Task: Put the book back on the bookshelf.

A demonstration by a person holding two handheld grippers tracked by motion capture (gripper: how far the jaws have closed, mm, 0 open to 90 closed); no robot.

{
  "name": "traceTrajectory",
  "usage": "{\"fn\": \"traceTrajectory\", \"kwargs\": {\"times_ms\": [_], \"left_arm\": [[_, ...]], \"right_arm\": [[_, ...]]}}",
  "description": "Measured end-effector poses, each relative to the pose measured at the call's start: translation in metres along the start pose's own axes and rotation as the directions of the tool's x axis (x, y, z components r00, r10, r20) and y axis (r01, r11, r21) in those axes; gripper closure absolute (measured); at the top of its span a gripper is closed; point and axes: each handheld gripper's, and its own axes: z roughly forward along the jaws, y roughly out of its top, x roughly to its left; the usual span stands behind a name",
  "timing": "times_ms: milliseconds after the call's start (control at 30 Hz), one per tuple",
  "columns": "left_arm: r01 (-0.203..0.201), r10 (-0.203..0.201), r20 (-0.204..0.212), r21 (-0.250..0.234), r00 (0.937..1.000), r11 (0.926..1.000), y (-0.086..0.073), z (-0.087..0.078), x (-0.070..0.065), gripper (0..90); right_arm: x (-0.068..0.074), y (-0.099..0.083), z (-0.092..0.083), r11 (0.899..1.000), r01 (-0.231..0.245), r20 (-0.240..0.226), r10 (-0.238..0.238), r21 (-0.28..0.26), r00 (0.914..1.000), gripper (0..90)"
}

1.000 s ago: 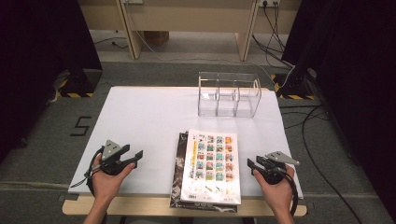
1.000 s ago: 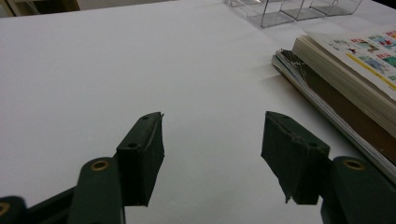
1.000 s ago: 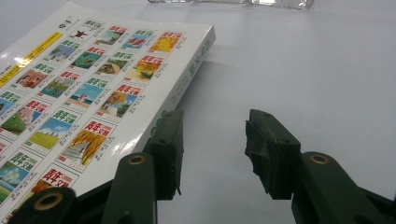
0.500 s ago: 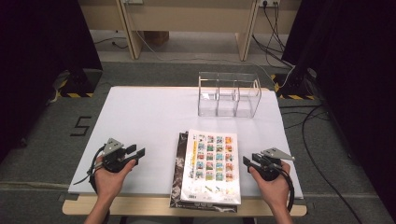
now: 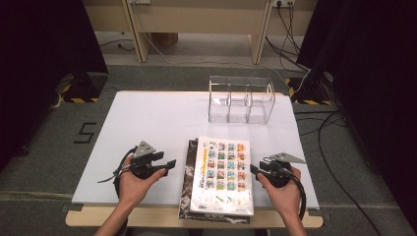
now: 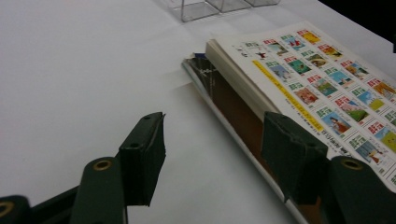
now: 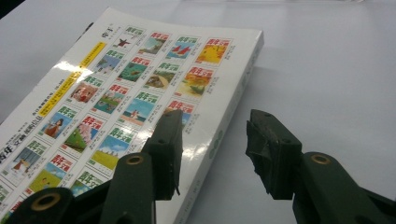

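A thick white book (image 5: pixel 221 172) with rows of small colourful pictures on its cover lies on a thinner dark magazine (image 5: pixel 188 172) near the table's front edge. My left gripper (image 5: pixel 167 166) is just left of the stack and points at it. Its jaws have just been opening and stand open. In the left gripper view (image 6: pixel 215 154) one jaw hangs over the magazine's (image 6: pixel 233 107) edge, beside the book (image 6: pixel 317 79), and nothing is gripped. My right gripper (image 5: pixel 253 169) is open at the book's right edge. In the right gripper view (image 7: pixel 215 144) one jaw is above the cover (image 7: pixel 130 88).
A clear plastic organiser (image 5: pixel 241 101) with three compartments stands at the back of the white table top (image 5: pixel 162 118), right of centre. Its corner shows as the organiser (image 6: pixel 201 7) in the left gripper view. Bare white surface lies left of the stack.
My left hand has moved right, closer to the stack of book and magazine. The right hand has stayed about where it was.
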Motion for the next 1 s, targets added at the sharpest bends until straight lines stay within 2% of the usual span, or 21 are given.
{"fn": "traceTrajectory", "kwargs": {"times_ms": [33,67,133,167,200,267,567,633,767,800,867,900,1000], "left_arm": [[0.005,-0.006,0.021,0.019,0.9998,0.9998,0.005,0.01,-0.004,39.4],[0.005,-0.006,0.021,0.019,0.9998,0.9998,0.005,0.01,-0.004,39.4],[-0.005,0.003,0.04,0.043,0.9992,0.9991,0.009,0.021,-0.011,39.4],[-0.005,0.003,0.04,0.043,0.9992,0.9991,0.009,0.021,-0.011,39.4],[-0.01,0.006,0.062,0.062,0.9981,0.998,0.012,0.03,-0.016,39.3],[-0.016,0.011,0.069,0.071,0.9976,0.9973,0.012,0.034,-0.019,39.3],[0.003,-0.018,0.117,0.126,0.993,0.992,0.016,0.058,-0.032,39.9],[0.02,-0.039,0.131,0.144,0.9906,0.9894,0.017,0.067,-0.035,40.9],[0.045,-0.067,0.132,0.168,0.9889,0.9848,0.019,0.074,-0.038,43.6],[0.07,-0.094,0.136,0.173,0.9862,0.9824,0.018,0.078,-0.04,44.1],[0.082,-0.106,0.133,0.178,0.9854,0.9807,0.017,0.08,-0.04,45.1],[0.081,-0.102,0.113,0.17,0.9884,0.982,0.016,0.082,-0.042,45.4],[0.098,-0.118,0.11,0.17,0.9869,0.9805,0.016,0.082,-0.042,47.6]], "right_arm": [[0.001,0.002,0.003,1.0,-0.012,-0.014,0.012,0.012,0.9998,55.7],[0.002,0.003,0.004,1.0,-0.012,-0.017,0.012,0.018,0.9998,55.7],[0.002,0.004,0.007,0.999,-0.013,-0.017,0.013,0.031,0.9998,55.7],[0.002,0.005,0.008,0.999,-0.022,-0.016,0.022,0.039,0.9996,55.6],[0.003,0.005,0.01,0.999,-0.023,-0.021,0.024,0.045,0.9995,55.6],[0.003,0.005,0.012,0.998,-0.031,-0.023,0.033,0.061,0.9992,55.4],[0.004,0.003,0.019,0.993,-0.044,-0.035,0.048,0.106,0.9983,54.4],[0.003,0.003,0.022,0.993,-0.044,-0.039,0.049,0.114,0.998,54.3],[0.005,0.002,0.025,0.991,-0.046,-0.052,0.053,0.126,0.9972,53.8],[0.006,0.002,0.025,0.99,-0.048,-0.055,0.056,0.132,0.9969,53.1],[0.006,0.002,0.026,0.991,-0.042,-0.054,0.049,0.131,0.9973,53.2],[0.007,0.003,0.026,0.99,-0.037,-0.05,0.044,0.136,0.9978,53.1],[0.007,0.004,0.026,0.99,-0.02,-0.048,0.027,0.139,0.9985,52.6]]}}
